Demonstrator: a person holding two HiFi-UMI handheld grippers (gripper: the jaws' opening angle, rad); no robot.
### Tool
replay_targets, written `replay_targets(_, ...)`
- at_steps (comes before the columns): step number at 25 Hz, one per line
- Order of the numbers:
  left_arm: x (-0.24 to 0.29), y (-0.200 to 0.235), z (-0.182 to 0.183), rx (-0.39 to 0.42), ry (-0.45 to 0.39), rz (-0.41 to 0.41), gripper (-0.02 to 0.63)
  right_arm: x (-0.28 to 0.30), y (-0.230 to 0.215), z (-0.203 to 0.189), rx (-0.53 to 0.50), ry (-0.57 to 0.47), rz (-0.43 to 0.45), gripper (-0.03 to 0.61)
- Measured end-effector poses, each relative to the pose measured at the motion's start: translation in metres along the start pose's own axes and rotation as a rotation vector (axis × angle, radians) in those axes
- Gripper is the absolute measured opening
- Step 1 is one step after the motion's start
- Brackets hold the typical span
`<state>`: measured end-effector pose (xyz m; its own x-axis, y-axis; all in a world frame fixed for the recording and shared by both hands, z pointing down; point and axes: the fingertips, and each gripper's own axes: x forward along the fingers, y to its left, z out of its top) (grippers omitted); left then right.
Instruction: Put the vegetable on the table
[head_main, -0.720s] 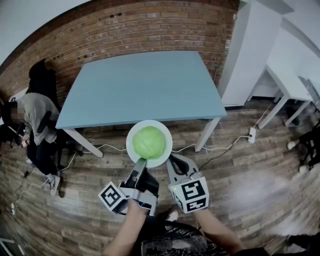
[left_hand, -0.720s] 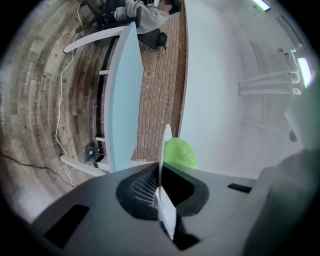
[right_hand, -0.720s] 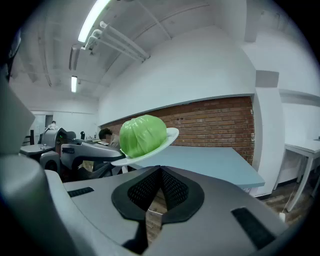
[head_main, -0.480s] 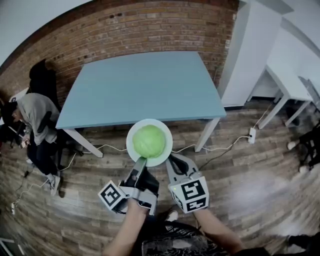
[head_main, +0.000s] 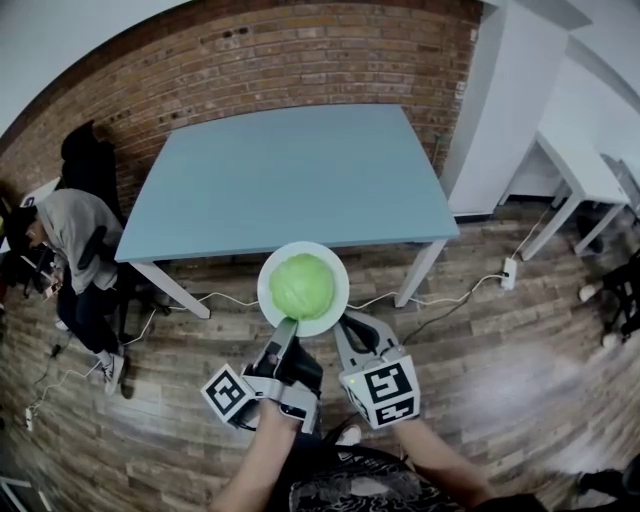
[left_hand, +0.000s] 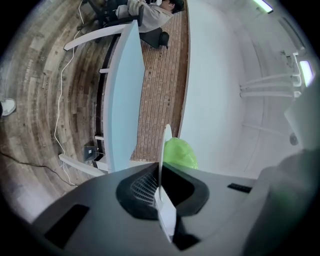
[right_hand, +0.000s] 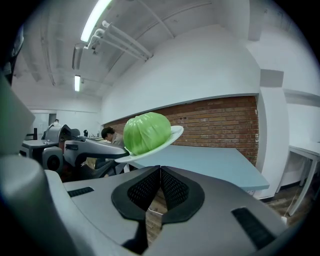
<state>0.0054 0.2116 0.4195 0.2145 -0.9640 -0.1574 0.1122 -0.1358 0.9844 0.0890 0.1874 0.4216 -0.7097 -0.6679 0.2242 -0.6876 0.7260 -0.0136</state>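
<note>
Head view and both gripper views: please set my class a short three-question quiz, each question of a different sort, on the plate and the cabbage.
1. True or false: the cabbage already rests on the blue table.
2. Multiple choice: what is the left gripper clamped on? A) the rim of the white plate; B) the cabbage itself; C) a table leg.
3. Fill in: the jaws of the right gripper are ____, with nothing between them.

Key: 1 false, it lies on the plate, which is held up off the table; 2 A; 3 together.
</note>
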Motion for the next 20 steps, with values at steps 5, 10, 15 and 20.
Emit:
replay_targets(5,0.017,0.007,0.016,-0.008,0.011,0.011,0.008,0.021,-0.007,0.004,0.006,-0.002,-0.009,0.008)
replay_targets(10,0.037,0.008,0.033,-0.021,0.020,0.009,0.008,0.044,-0.014,0.006,0.004,0.010,-0.015,0.008)
replay_targets(15,0.058,0.013,0.050,-0.034,0.029,0.009,0.008,0.068,-0.024,0.010,0.005,0.018,-0.026,0.009)
replay_targets(20,0.073,0.018,0.067,-0.045,0.030,0.019,0.008,0.089,-0.029,0.016,0.008,0.027,-0.036,0.008)
